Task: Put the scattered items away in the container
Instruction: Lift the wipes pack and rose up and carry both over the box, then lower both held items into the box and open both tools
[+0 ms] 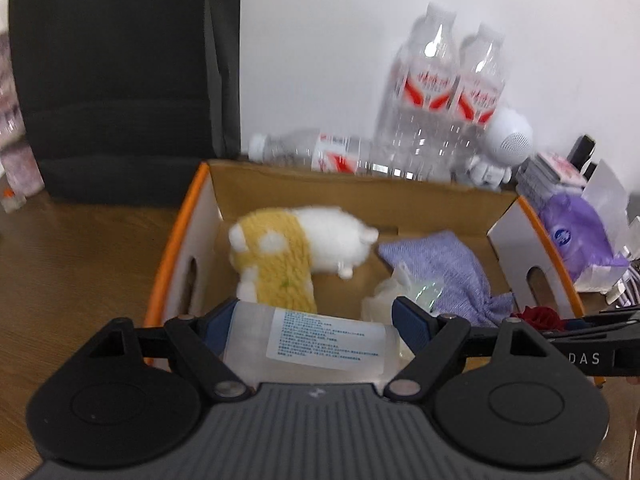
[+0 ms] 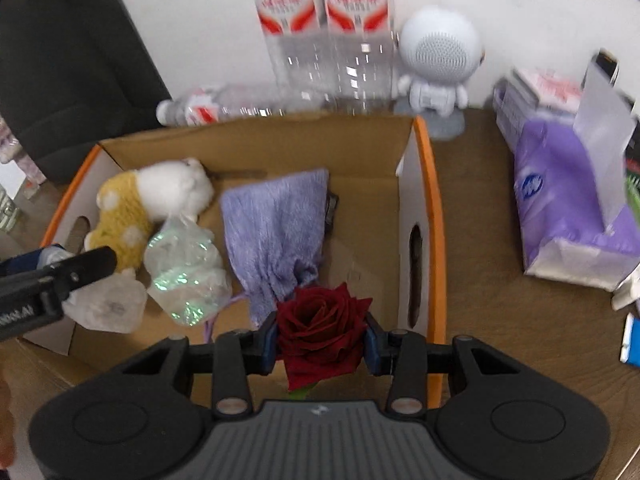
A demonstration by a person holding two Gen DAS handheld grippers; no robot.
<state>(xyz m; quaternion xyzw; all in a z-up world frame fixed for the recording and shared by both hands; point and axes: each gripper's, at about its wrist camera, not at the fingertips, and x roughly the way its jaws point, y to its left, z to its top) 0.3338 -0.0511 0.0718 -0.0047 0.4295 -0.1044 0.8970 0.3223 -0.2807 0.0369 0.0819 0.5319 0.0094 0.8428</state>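
Holding two things at once over the cardboard box (image 2: 434, 216): my left gripper (image 1: 316, 324) pinches a clear bottle (image 1: 312, 344) with a white label, my right gripper (image 2: 322, 340) pinches a dark red rose (image 2: 322, 328). Both hang above the near edge of the box, not yet let go.

Inside already: the yellow-and-white plush toy (image 1: 296, 248) at the far left, the purple drawstring pouch (image 2: 276, 232) in the middle, a crinkly iridescent wrapper (image 2: 184, 272) between them. So I judge most of the job is done, with these two drops left. Whether the tissue pack (image 2: 568, 208) on the table at my right counts as scatter, I can't say.

The bottle lies crosswise between my left fingers, long axis running left to right, level; which end is the cap I cannot tell. The rose faces bloom up toward my right camera, green stem pointing down and back toward me.
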